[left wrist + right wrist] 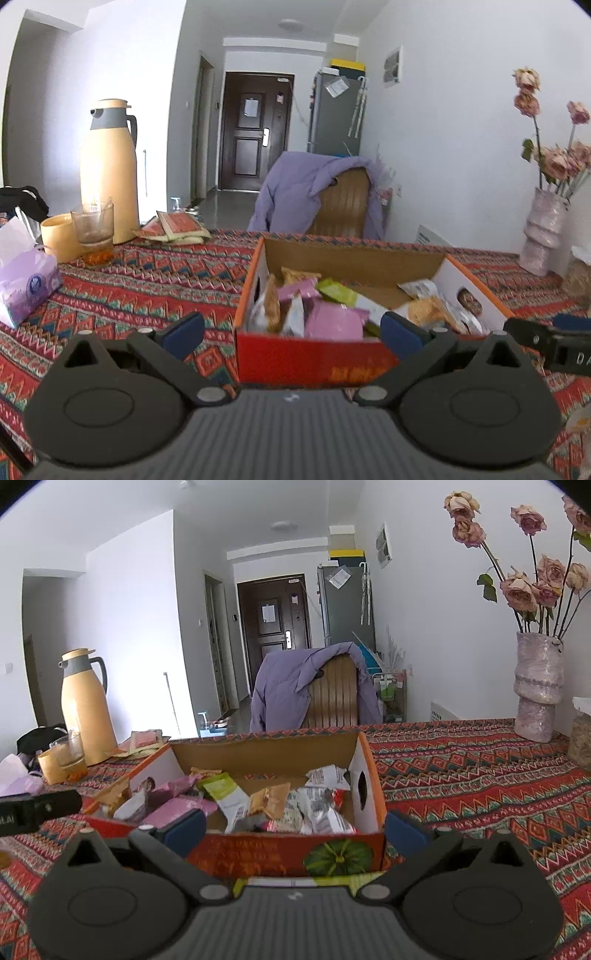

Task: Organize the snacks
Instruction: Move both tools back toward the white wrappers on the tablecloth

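An open cardboard box (369,260) with a red front stands on the patterned tablecloth, and its inside holds several snack packets: pink (338,321), green (338,291) and clear ones with biscuits (428,310). My left gripper (293,330) hovers open just before the box's front wall, with nothing between its blue pads. The right wrist view shows the same box (266,751) with a pumpkin picture on its front and silver, green (223,790) and pink (177,812) packets inside. There my right gripper (295,829) is open too, straddling the front wall. Each gripper shows at the edge of the other's view.
A yellow thermos jug (109,173), a glass (92,225) and a yellow cup (59,236) stand at the back left, beside flat sachets (177,227) and a purple tissue pack (26,280). A vase of dried roses (539,686) stands at the right. A chair with a purple jacket (314,195) is behind the table.
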### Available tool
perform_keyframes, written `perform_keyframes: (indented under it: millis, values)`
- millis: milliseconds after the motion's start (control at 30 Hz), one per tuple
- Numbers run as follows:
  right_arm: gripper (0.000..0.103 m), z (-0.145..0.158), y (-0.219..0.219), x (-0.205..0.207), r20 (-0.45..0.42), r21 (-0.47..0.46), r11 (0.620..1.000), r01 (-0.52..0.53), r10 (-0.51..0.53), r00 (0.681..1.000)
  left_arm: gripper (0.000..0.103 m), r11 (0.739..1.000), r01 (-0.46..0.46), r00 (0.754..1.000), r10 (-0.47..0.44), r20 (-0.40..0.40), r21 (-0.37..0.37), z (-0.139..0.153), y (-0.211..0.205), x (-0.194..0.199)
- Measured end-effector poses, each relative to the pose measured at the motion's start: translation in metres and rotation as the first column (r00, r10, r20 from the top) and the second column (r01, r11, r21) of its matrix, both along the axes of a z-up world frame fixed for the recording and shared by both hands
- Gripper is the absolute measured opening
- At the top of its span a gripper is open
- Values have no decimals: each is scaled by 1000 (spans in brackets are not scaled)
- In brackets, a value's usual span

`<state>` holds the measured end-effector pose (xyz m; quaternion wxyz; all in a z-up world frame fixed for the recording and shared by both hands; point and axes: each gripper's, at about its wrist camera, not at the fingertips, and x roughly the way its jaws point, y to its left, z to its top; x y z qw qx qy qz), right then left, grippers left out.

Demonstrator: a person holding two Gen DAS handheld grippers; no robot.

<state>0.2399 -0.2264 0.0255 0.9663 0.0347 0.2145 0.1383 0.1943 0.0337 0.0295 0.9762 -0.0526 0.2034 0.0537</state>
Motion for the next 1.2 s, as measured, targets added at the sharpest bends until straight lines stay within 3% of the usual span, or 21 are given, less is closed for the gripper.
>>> perform_keyframes:
  millis: [333, 600, 800, 1200]
  values:
    - [103, -21, -12, -31, -40, -27, 1000, -14, 13, 999, 103, 999, 33, 998, -34, -60, -14, -30, -4, -31]
    - [103, -45, -12, -43, -123, -19, 1000, -22, 20, 992, 103, 999, 19, 993, -25, -114, -50, -56, 0, -37]
    - [103, -62, -13, -49, -180, -15, 1000, -22, 19, 983, 103, 999, 13, 995, -17, -101, -43, -63, 2, -40]
    - [103, -67, 1, -56, -210, -78, 995, -67, 49, 977, 103, 999, 19, 997, -22, -76, -51, -62, 2, -43]
